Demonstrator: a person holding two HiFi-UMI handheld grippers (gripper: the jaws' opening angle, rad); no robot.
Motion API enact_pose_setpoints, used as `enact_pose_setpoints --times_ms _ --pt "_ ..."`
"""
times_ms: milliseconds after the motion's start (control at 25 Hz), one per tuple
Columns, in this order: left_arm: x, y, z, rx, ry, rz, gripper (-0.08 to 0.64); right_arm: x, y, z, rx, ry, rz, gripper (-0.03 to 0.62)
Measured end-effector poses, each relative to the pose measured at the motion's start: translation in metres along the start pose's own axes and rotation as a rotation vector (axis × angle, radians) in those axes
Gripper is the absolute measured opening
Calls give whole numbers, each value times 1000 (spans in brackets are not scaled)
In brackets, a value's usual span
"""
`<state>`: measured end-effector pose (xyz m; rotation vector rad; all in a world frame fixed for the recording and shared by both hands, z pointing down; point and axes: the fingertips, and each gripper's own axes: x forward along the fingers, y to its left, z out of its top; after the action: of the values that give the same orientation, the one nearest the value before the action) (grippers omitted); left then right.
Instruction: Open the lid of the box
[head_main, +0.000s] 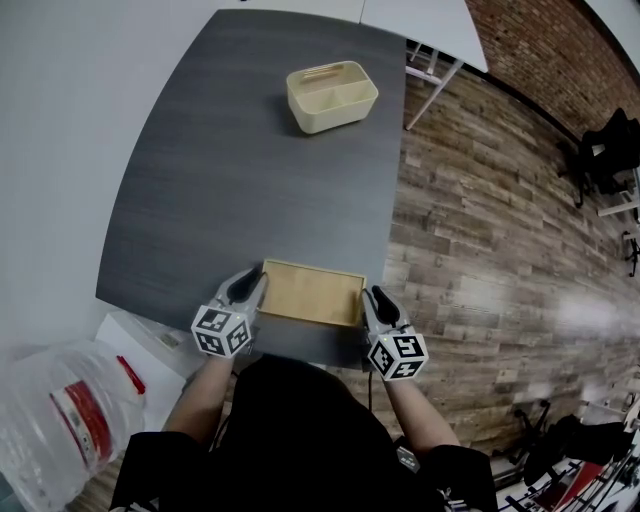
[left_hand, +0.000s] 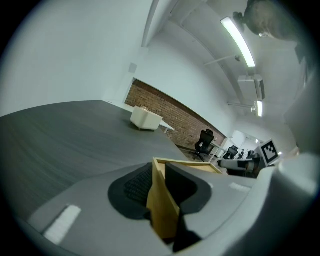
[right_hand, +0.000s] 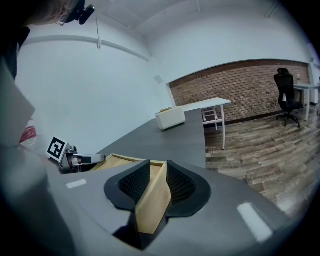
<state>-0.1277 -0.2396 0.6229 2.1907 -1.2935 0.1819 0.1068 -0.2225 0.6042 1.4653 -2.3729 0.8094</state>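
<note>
We see the open-topped wooden box (head_main: 310, 291) at the near edge of the grey bench (head_main: 220, 160). The left gripper (head_main: 252, 286) and the right gripper (head_main: 374, 300) each straddle an end wall, fingers spread, not pinching. A cream caddy (head_main: 332, 96) stands well beyond.

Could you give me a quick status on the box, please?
Right gripper open astride wooden box wall. Left gripper astride opposite wall, grip unclear. Nothing in the way.

Counter (head_main: 220, 150): dark grey top with a faint wood grain. Toward the far end stands a cream bin (head_main: 332, 96), upright, with two compartments. At the near edge lies a shallow wooden box (head_main: 310, 292), long side along that edge. Bin and box well apart.
</note>
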Motion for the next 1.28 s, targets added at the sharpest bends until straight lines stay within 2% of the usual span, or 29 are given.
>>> enact_pose_setpoints --times_ms 360,560,920,1280 --pt "-1 0 -1 -5 6 -8 74 16 2 -19 -3 71 -40 108" --pt "-2 1 -1 16 5 4 74 16 3 -20 8 75 -28 95" --pt "-3 3 -1 -2 10 4 75 16 0 -21 43 76 -19 86" --pt "-2 5 -1 -23 17 2 75 11 -11 -20 60 74 -43 80"
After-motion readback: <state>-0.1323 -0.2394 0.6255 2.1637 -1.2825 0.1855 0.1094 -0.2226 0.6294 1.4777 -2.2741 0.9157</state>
